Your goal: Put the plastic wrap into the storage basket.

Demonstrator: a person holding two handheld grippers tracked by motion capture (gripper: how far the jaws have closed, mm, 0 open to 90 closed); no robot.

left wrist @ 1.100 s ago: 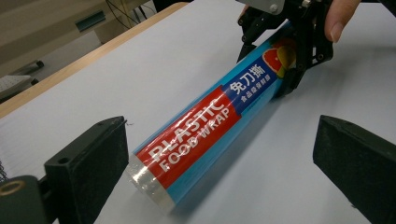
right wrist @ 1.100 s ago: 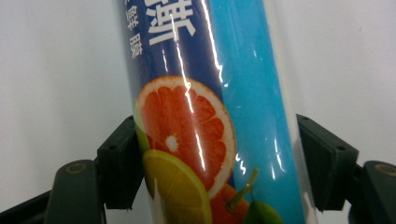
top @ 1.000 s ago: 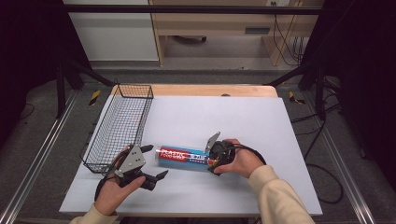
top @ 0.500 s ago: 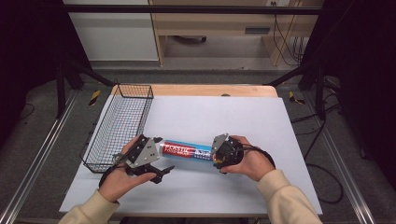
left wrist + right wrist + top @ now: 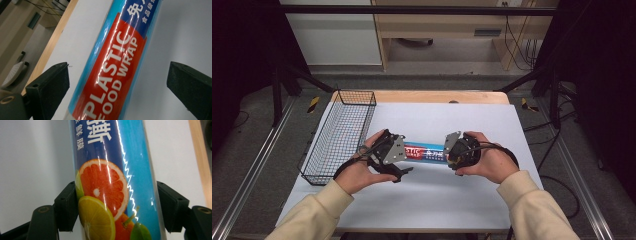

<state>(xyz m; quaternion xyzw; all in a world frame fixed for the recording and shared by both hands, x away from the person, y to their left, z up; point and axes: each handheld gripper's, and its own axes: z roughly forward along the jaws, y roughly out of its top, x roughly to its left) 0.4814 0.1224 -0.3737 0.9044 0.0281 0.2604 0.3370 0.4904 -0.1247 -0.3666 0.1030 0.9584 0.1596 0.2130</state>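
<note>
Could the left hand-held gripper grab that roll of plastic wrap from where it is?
Probably yes: the roll already lies between the left hand-held gripper's open jaws, with gaps on both sides and nothing blocking.

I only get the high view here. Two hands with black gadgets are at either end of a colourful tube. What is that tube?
Observer: The left gripper view reads the label on the roll: "PLASTIC FOOD WRAP", white letters on a red panel.
Operator: Is the gadget on the right actually gripping it?
Observer: Yes. In the right gripper view the right gripper has both jaws pressed against the roll's sides, over a picture of citrus slices.
Operator: And the one on the left?
Observer: Not gripping. In the left gripper view the left gripper has its jaws standing wide, with a gap of white table between each jaw and the roll.
</note>
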